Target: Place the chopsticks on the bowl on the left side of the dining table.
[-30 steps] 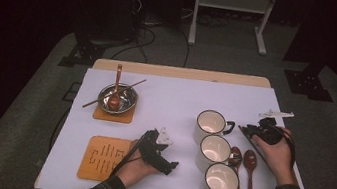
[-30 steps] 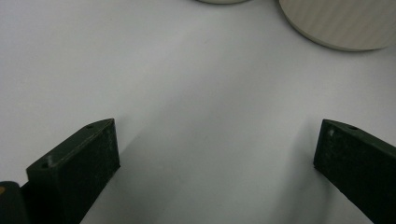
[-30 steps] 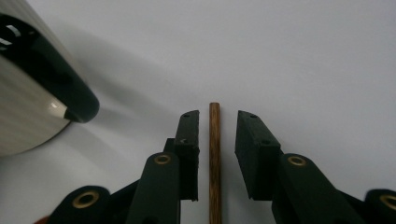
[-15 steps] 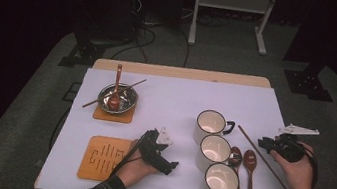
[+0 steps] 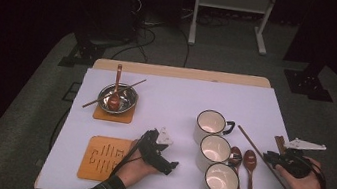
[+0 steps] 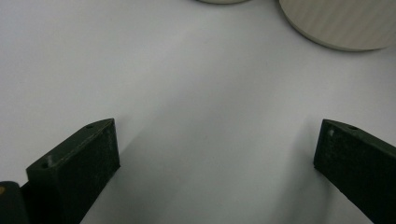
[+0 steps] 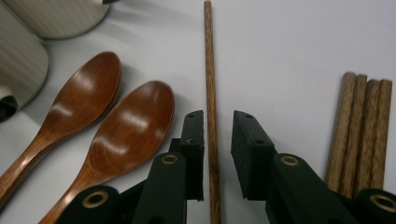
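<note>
Right gripper (image 7: pixel 218 154) jaws narrow, just been closing around one chopstick (image 7: pixel 211 93), small gaps either side, not pinched yet.
Left gripper (image 6: pixel 217 172) wide, nothing between, resting at 7 o'clock. Chopstick at 4 o'clock; two spoons (image 7: pixel 116 126) left, chopstick bundle (image 7: pixel 362 130) right, mugs (image 5: pixel 214 149) beyond.

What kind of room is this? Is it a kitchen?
Probably not a kitchen. It looks like a studio or lab set up for filming. The table has a white cover, with mugs and spoons laid in neat rows. All around is dark, with stand legs and cables on a grey floor.
</note>
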Motion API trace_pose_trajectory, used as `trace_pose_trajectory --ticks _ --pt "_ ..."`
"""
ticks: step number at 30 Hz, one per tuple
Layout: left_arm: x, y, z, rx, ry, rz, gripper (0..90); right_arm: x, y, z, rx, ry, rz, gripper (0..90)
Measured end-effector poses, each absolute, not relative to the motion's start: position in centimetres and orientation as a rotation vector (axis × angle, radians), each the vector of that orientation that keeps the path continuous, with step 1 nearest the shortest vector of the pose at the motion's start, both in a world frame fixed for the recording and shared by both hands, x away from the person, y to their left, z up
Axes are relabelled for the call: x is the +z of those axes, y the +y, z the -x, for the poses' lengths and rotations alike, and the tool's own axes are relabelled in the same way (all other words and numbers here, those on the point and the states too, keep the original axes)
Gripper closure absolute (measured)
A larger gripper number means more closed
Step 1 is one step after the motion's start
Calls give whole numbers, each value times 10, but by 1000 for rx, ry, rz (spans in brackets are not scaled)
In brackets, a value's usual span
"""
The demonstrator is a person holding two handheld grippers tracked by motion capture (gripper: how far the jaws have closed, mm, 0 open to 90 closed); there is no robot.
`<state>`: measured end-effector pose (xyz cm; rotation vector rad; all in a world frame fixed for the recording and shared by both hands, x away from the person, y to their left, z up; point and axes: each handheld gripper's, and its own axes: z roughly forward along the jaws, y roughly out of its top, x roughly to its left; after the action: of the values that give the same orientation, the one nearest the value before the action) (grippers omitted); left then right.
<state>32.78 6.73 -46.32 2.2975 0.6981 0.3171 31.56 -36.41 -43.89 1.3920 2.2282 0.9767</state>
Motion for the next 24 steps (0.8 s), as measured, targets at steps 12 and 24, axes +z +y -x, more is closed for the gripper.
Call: trace_pose_trajectory --ticks 12,24 --pt "-463 67 -328 317 698 -2299 0 -448 -364 -306 905 2268 -1414 821" --pt "-463 67 -328 317 697 -2301 0 -448 -361 -306 877 2264 -1418 845"
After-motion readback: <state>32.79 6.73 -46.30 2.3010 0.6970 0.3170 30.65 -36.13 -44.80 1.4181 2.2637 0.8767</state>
